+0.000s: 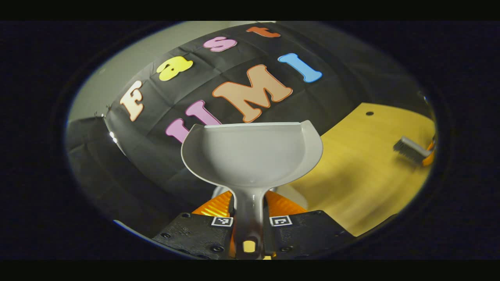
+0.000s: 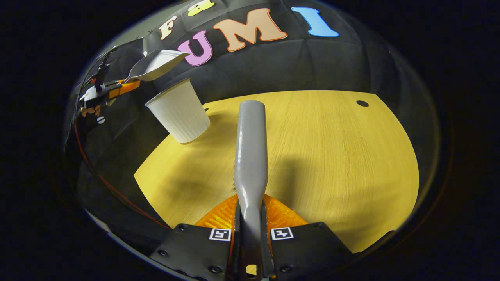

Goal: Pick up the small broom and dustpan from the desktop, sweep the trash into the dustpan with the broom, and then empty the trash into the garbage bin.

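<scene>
My left gripper is shut on the handle of a pale grey dustpan, whose scoop faces the booth wall and looks bare inside. In the right gripper view the dustpan hangs tilted in the air just above and to the left of a white ribbed garbage bin, held by the left gripper and a hand. My right gripper is shut on the grey small broom, which points forward over the table. The broom's bristles show at the right over the table.
The yellow wooden table has a curved far edge and a small dark hole near its back right. The bin stands at the table's left edge. Black cloth wall rises behind; a red cable runs along the dark left side.
</scene>
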`<state>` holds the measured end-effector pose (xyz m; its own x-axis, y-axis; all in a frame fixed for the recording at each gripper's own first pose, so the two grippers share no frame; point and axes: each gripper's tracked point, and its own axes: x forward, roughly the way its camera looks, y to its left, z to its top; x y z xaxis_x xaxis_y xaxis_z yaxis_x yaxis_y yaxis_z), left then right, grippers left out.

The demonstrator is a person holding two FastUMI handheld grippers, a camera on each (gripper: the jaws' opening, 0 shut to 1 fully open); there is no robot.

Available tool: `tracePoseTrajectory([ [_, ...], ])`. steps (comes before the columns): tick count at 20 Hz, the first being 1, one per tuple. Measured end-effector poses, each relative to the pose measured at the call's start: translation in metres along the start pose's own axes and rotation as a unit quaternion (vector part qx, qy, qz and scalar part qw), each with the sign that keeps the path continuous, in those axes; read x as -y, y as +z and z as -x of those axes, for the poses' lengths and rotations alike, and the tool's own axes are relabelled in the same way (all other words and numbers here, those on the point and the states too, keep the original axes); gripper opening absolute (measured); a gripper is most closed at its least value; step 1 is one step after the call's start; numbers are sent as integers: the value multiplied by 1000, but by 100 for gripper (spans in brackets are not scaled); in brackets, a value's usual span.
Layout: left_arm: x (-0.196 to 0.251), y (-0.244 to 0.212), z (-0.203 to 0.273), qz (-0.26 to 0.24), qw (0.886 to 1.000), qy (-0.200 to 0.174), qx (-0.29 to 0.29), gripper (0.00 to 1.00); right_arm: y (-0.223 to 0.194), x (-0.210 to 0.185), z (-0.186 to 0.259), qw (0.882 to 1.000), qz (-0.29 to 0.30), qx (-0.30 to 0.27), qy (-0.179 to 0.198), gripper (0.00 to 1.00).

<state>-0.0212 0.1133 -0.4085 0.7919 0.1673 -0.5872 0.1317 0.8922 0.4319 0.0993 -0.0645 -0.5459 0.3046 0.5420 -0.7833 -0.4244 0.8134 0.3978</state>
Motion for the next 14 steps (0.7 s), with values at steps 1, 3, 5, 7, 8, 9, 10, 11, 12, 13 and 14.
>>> tracePoseTrajectory([
  [1,24,-2,2,35,999,-25,-3,19,-2,0,1,1000,-9,4,-3,22],
  [3,70,-15,3,90,994,-64,-14,18,0,0,3,999,-21,21,-21,22],
  [5,110,-33,8,128,987,-91,-39,21,8,7,7,997,-20,46,-63,23],
  [7,144,-55,18,145,983,-102,-49,20,6,14,6,994,-23,38,-103,22],
  [8,158,-68,25,150,981,-106,-66,19,2,20,6,991,-30,27,-125,22],
  [9,175,-81,27,154,978,-115,-82,20,-5,22,6,990,-37,9,-136,22],
  [10,191,-98,31,163,973,-126,-104,20,-11,23,1,989,-45,-6,-142,22],
  [11,206,-115,37,173,968,-133,-125,20,-15,25,-2,987,-47,-17,-150,23],
  [12,218,-131,40,178,963,-140,-147,20,-18,24,1,986,-46,-29,-160,23],
  [13,228,-146,44,183,958,-144,-167,20,-19,25,1,984,-42,-44,-169,22],
  [14,235,-157,45,187,955,-145,-178,20,-21,26,4,982,-39,-62,-175,23],
])
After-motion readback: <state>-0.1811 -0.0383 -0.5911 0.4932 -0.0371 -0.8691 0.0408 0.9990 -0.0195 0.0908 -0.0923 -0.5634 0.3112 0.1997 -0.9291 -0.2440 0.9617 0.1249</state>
